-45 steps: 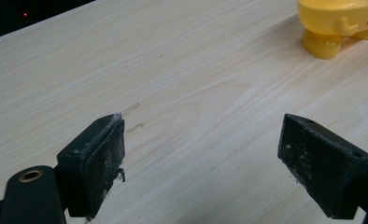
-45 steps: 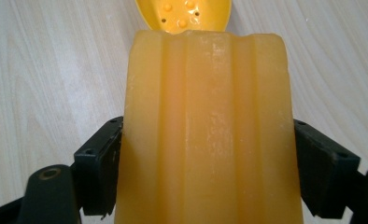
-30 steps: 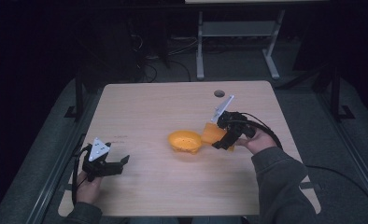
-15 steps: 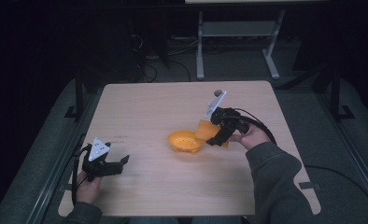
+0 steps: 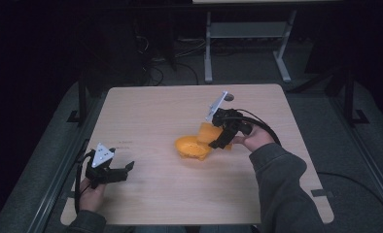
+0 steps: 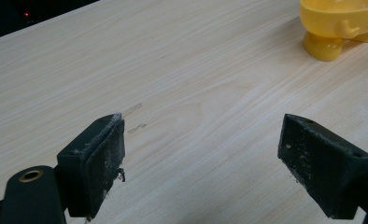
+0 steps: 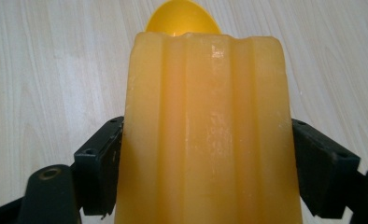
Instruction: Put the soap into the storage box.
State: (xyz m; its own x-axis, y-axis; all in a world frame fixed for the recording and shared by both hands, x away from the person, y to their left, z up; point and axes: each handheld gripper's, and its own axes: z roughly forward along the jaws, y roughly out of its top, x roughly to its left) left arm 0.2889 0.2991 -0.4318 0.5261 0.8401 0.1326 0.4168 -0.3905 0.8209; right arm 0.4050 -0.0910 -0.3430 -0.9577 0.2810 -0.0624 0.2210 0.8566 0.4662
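Tilting over bowl (image 5: 192, 147): right hand-held gripper (image 5: 222, 141) clamping orange block (image 7: 205, 135).

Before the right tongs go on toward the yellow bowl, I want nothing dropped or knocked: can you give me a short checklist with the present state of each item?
1. Grip on the orange ridged block: the right tongs have a jaw on each side of it. Ok.
2. Block held level: in the high view it tilts up from the tongs. Cannot tell if that matters.
3. Yellow bowl upright on the table, opening up. Ok.
4. Bowl empty: its inside is too small to judge. Cannot tell.
5. Left tongs open, holding nothing, well away from the bowl. Ok.
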